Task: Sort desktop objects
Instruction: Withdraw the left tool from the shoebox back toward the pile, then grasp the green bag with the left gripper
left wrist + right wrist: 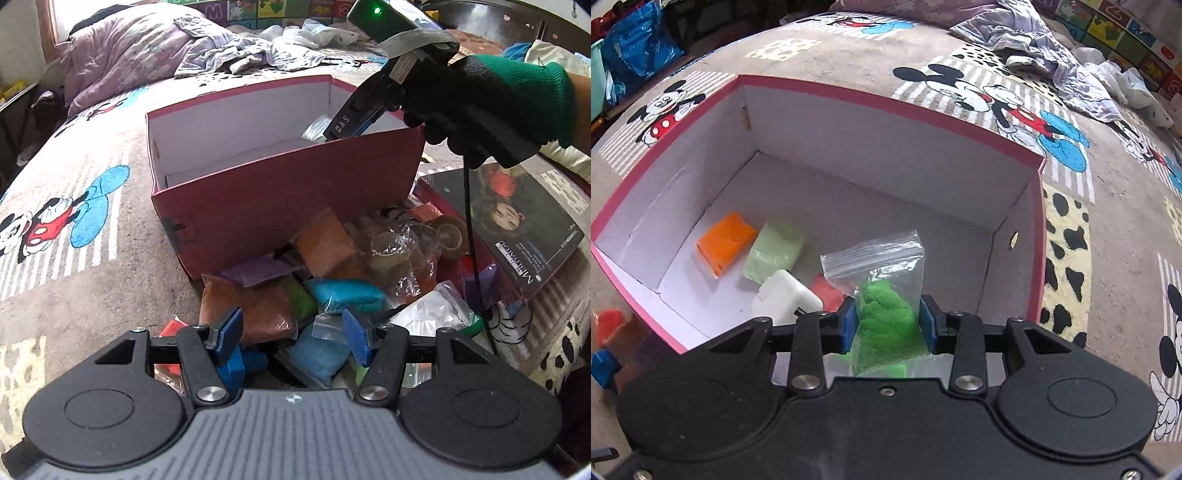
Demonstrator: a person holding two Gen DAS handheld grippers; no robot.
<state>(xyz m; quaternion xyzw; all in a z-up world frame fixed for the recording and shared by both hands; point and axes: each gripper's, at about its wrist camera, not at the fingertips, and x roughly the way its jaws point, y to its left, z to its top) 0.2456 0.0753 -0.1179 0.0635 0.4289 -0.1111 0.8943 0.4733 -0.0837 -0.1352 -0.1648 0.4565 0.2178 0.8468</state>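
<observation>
Right wrist alone shows fingers (849, 325) clamping green bag (886, 325)

The pink box (894, 99) with its white inside holds orange (726, 242), pale green (774, 251) and bright green bags (886, 325).

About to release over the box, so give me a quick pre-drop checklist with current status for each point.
1. Right tool shut on the zip bag of bright green clay: ok.
2. Bag held over the open pink cardboard box: ok.
3. Bare box floor ahead of the bag: ok.
4. Bag's zip seal closed: cannot tell.
5. Left tool open, holding nothing, over the pile of coloured clay bags: ok.
</observation>
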